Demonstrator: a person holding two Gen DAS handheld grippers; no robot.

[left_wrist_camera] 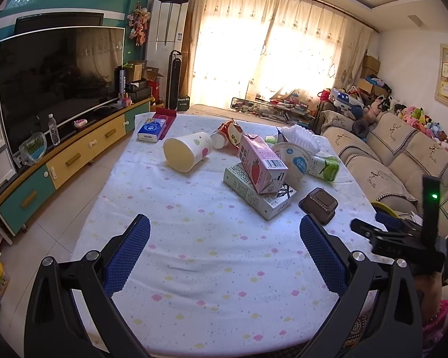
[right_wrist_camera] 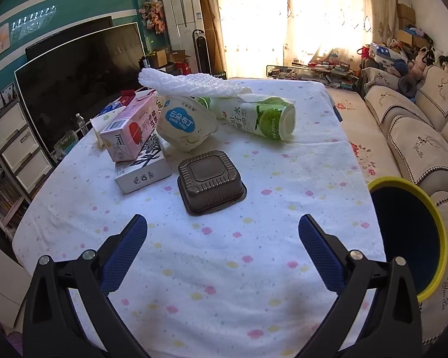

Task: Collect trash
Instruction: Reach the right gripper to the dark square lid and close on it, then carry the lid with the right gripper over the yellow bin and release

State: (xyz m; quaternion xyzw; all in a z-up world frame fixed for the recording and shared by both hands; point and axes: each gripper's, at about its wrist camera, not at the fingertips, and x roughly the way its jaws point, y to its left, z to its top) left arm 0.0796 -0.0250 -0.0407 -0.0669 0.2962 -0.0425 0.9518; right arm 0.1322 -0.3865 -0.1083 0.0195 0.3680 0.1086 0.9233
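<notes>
Trash lies on a table with a white dotted cloth (left_wrist_camera: 194, 253): a tipped paper cup (left_wrist_camera: 186, 150), a pink strawberry milk carton (left_wrist_camera: 261, 164) on a white box (left_wrist_camera: 259, 192), a pudding tub (right_wrist_camera: 186, 123), a green coconut-water bottle (right_wrist_camera: 259, 116), white foam netting (right_wrist_camera: 188, 85) and a dark plastic tray (right_wrist_camera: 209, 180). My left gripper (left_wrist_camera: 224, 229) is open and empty above the near cloth. My right gripper (right_wrist_camera: 222, 228) is open and empty, just short of the dark tray. A yellow-rimmed bin (right_wrist_camera: 409, 238) stands at the table's right edge.
A TV (left_wrist_camera: 56, 80) on a low cabinet runs along the left. A sofa (left_wrist_camera: 403, 161) with plush toys lines the right. A tissue pack (left_wrist_camera: 152, 129) lies at the table's far left. A glass coffee table (left_wrist_camera: 268, 106) stands by the curtained window.
</notes>
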